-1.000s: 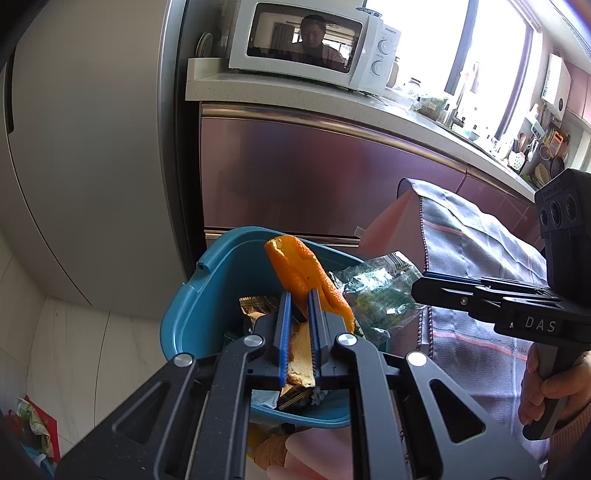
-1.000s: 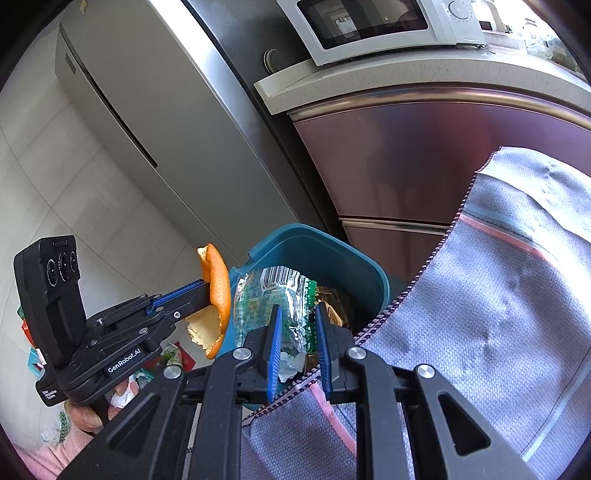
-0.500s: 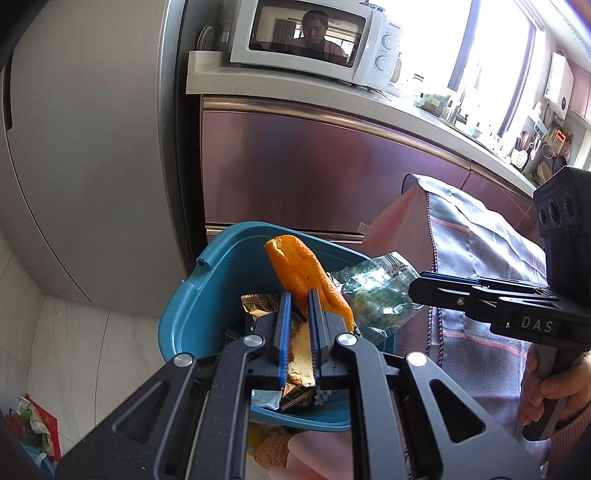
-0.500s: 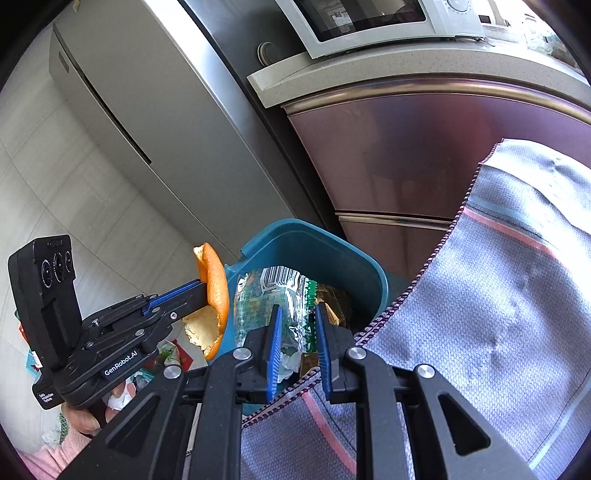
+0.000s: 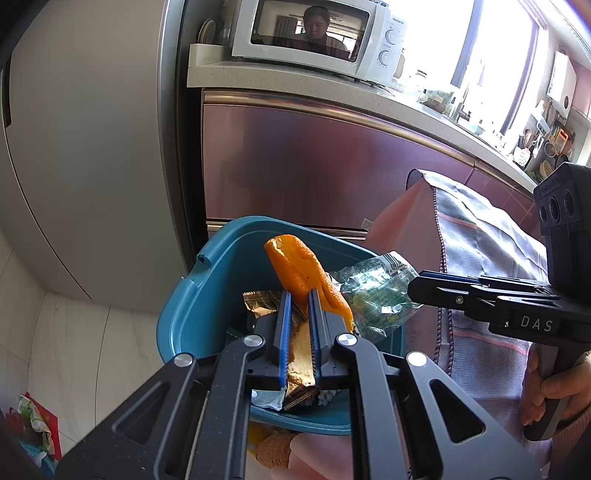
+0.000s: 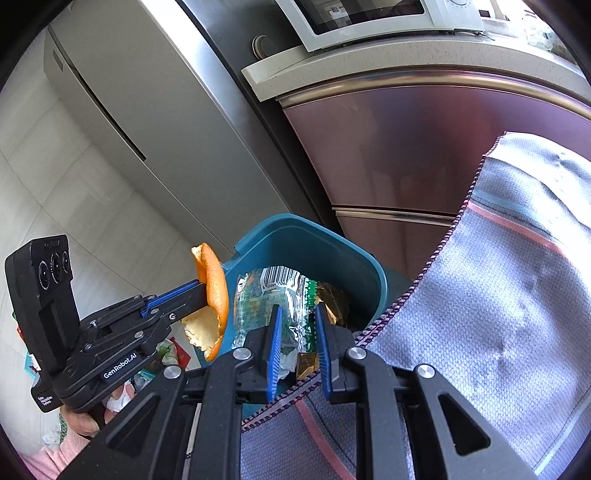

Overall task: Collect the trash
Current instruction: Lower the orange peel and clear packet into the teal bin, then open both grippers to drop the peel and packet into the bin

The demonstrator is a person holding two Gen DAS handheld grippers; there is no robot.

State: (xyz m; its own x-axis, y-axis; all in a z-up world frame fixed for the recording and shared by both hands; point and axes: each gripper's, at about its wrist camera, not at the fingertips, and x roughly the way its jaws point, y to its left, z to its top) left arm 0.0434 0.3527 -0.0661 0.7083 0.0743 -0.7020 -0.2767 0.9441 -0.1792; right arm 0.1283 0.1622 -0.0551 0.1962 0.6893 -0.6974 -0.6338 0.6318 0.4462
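A teal trash bin (image 5: 192, 306) stands beside the cloth-covered table, with a gold wrapper (image 5: 258, 304) inside it. My left gripper (image 5: 298, 295) is shut on an orange peel (image 5: 299, 267) and holds it over the bin. My right gripper (image 6: 297, 314) is shut on a clear green plastic wrapper (image 6: 273, 295) and holds it over the bin (image 6: 314, 240). The left gripper with the peel (image 6: 212, 284) shows in the right wrist view, and the right gripper with the wrapper (image 5: 376, 295) shows in the left wrist view.
A grey striped cloth (image 6: 498, 295) covers the table at the right. A steel fridge (image 5: 92, 147) stands at the left. Maroon cabinets (image 5: 314, 166) with a microwave (image 5: 314, 33) on the counter stand behind the bin. Litter (image 5: 33, 428) lies on the floor at lower left.
Both grippers, still holding their trash, have shifted slightly lower and closer over the bin. Their grip has not changed.
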